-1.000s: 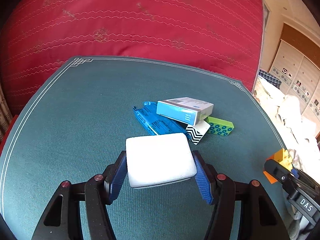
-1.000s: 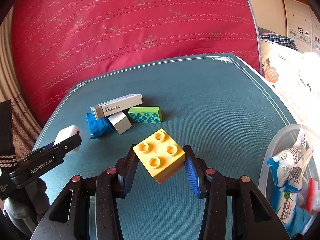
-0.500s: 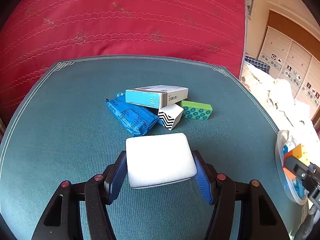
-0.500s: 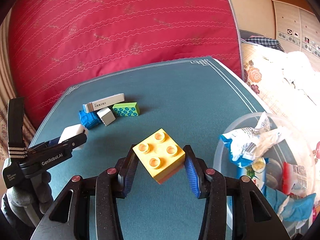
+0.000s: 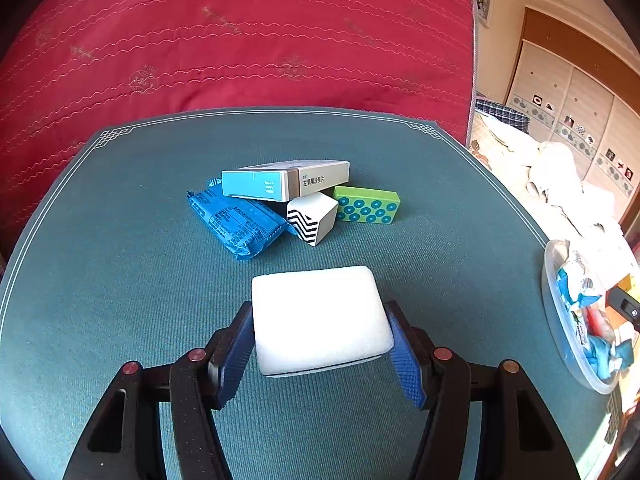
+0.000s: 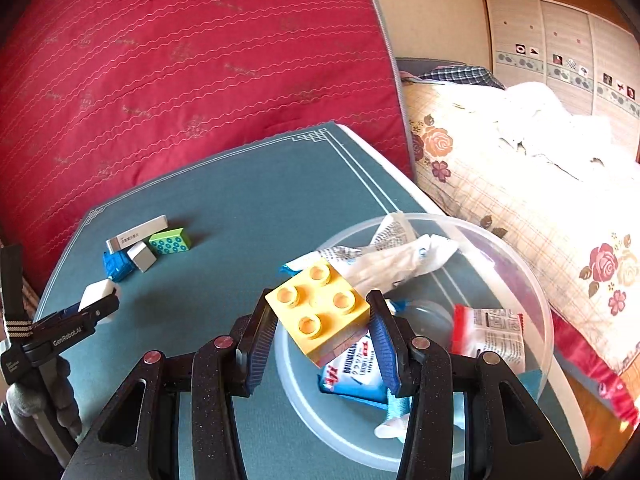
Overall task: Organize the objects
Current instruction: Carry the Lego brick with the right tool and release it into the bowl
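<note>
My left gripper (image 5: 322, 344) is shut on a white sponge block (image 5: 320, 318), held above the teal table mat (image 5: 120, 300). Ahead of it lies a small pile: a blue packet (image 5: 236, 220), a flat medicine box (image 5: 284, 180), a zigzag-patterned block (image 5: 312, 218) and a green dotted brick (image 5: 366, 210). My right gripper (image 6: 322, 332) is shut on a yellow four-stud brick (image 6: 318, 308), which hangs over the clear plastic bowl (image 6: 516, 256). The bowl holds several snack packets. The same pile (image 6: 144, 246) and the left gripper (image 6: 96, 306) with its sponge show at the left of the right wrist view.
A red quilted bedcover (image 5: 240, 40) rises behind the table. A floral-sheeted bed (image 6: 520, 184) and wardrobe doors (image 6: 560, 40) lie to the right. The bowl (image 5: 560, 320) stands at the table's right edge. A gloved hand (image 6: 40, 400) holds the left gripper.
My right gripper has swung right with the yellow brick, from over the bare mat to over the bowl. The left gripper drifted sideways with the sponge; the pile now sits more centred.
</note>
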The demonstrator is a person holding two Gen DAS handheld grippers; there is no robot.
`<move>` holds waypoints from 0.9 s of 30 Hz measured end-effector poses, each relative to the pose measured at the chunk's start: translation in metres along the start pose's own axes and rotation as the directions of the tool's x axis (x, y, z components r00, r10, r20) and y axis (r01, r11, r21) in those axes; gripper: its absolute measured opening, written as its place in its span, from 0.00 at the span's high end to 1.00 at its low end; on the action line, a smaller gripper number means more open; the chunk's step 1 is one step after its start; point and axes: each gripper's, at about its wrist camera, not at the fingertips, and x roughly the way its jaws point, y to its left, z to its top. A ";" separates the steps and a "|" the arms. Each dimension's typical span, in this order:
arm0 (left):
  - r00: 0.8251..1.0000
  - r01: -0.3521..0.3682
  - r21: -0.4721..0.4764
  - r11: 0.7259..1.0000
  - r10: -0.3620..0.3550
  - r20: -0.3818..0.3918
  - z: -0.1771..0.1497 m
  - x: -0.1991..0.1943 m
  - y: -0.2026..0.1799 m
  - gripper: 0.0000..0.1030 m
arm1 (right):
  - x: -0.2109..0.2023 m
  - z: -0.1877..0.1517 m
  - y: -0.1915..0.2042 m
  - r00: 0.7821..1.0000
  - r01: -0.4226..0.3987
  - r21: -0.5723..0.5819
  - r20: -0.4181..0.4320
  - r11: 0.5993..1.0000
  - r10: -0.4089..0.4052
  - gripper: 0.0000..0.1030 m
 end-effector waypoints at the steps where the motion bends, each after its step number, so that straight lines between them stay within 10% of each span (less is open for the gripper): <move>1: 1.000 0.002 0.003 1.000 -0.002 -0.001 -0.001 0.000 -0.002 0.36 | 0.001 0.000 -0.006 1.000 0.013 0.008 -0.001 1.000 -0.013 0.55; 21: 0.999 0.032 0.034 0.999 -0.032 -0.019 -0.015 -0.005 -0.024 0.36 | 0.035 0.023 -0.100 0.989 0.143 0.156 -0.052 0.977 -0.137 0.54; 27: 0.999 0.030 0.030 0.999 -0.029 -0.028 -0.017 -0.003 -0.025 0.36 | 0.031 0.019 -0.104 0.989 0.150 0.176 -0.041 0.973 -0.145 0.40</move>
